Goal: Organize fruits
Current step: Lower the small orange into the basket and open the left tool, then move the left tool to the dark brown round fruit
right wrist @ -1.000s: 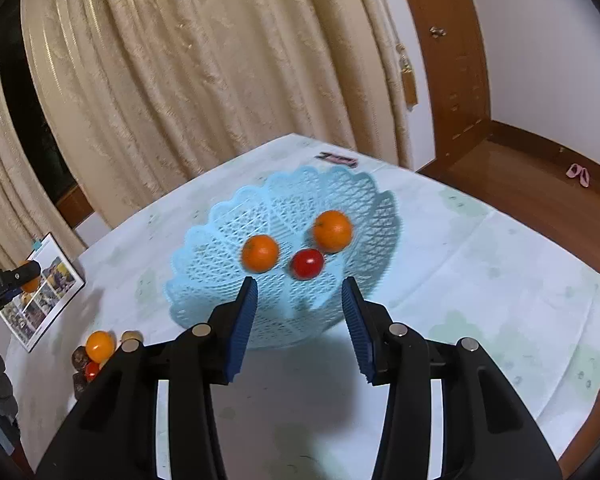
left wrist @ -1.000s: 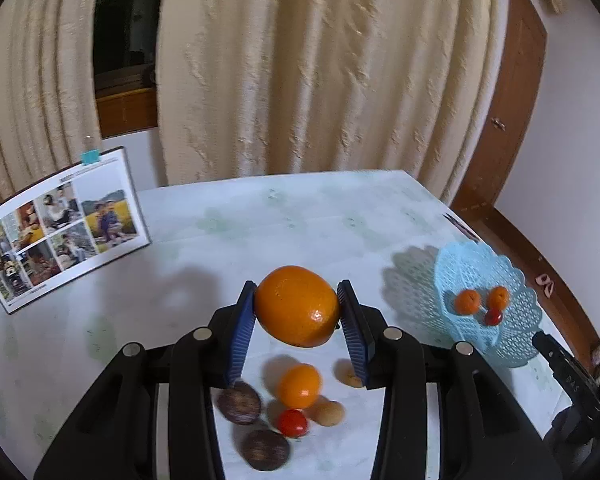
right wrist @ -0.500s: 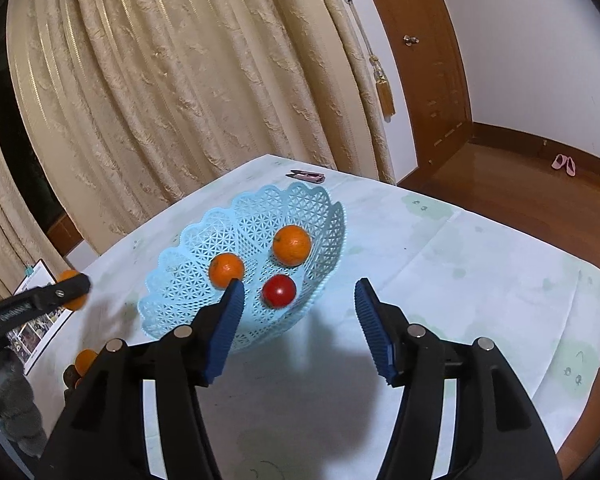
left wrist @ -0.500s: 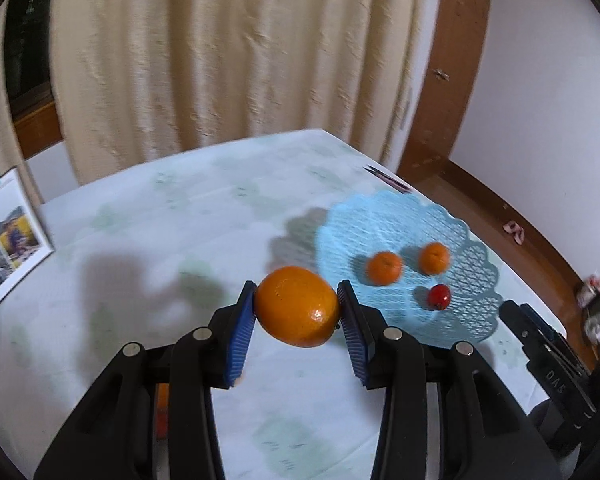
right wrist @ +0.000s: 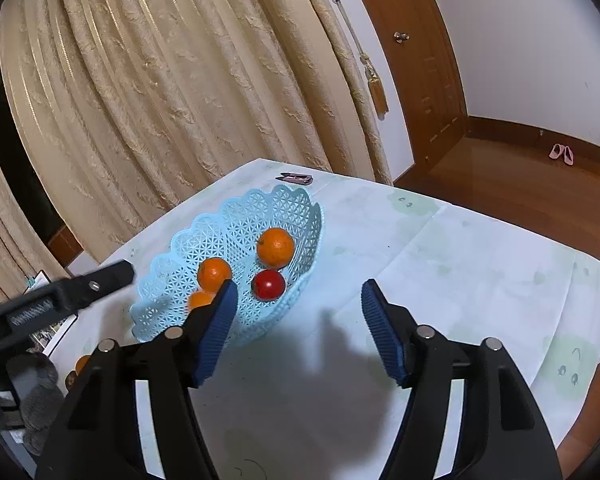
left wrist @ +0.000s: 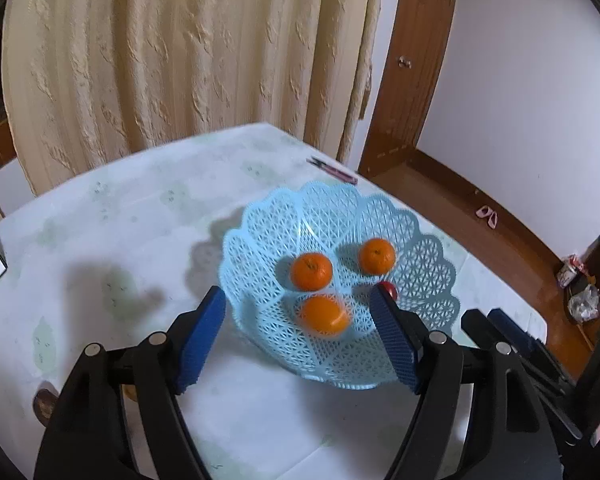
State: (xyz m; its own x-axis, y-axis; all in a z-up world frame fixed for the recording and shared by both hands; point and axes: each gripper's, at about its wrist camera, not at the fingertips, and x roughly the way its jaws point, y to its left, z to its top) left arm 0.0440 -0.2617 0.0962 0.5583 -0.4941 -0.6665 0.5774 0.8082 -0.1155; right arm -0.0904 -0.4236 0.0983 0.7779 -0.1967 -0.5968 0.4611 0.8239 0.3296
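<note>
Orange, blurred, drops into the basket, near its front rim, from the left gripper, whose jaws have just been opening wide; it may bounce out. The right gripper gapes empty.

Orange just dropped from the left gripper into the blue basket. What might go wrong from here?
The released orange is blurred, so probably not settled: it may roll into the other fruit. The basket is shallow and light; the open left gripper sits close over its near rim and might snag it. More fruit waits near the left table edge.
</note>
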